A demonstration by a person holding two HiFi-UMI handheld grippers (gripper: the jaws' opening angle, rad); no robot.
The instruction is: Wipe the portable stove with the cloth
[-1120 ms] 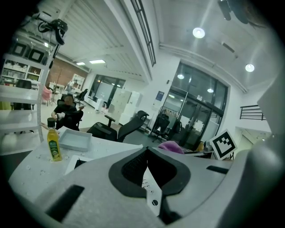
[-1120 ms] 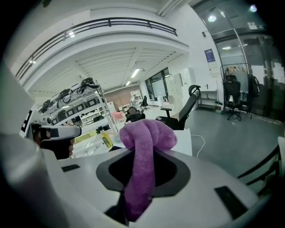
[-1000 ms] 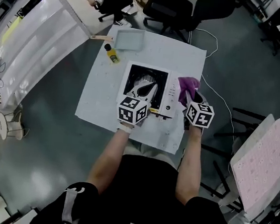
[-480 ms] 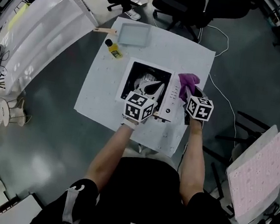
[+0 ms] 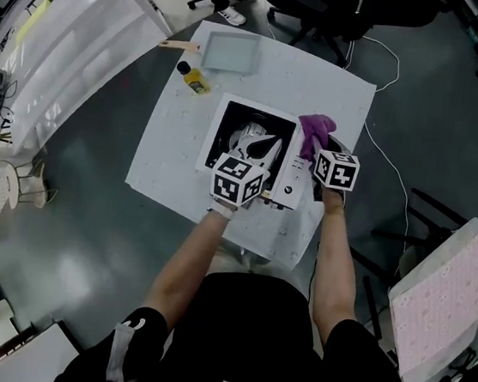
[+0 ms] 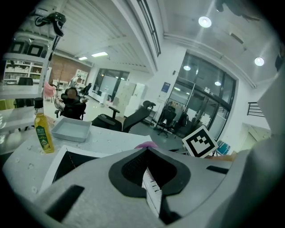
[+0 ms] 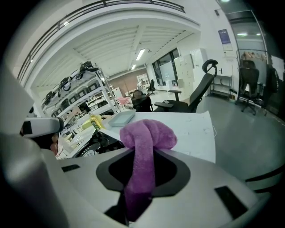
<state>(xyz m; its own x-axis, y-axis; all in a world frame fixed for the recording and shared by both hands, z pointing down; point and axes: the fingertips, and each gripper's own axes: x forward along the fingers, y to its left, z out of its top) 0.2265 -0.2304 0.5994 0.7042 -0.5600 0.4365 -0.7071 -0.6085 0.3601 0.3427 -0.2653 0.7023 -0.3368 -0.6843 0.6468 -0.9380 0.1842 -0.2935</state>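
Observation:
The portable stove, black top in a white frame with a white control panel on its right, sits mid-table. My right gripper is shut on a purple cloth, which bunches out past the jaw tips just beside the stove's right end. My left gripper reaches over the stove's black top from the near side. Its jaw tips meet, and only a strip of the white panel shows in the gap behind them. The stove's black surface lies low at the left of the left gripper view.
A yellow oil bottle and a grey tray stand at the table's far left. Office chairs crowd the far side. A cable trails off the right edge. A pink padded board leans at the right.
Both grippers have come down toward the stove. The right one has carried the cloth leftward to the stove's right end; the left has settled over the black top.

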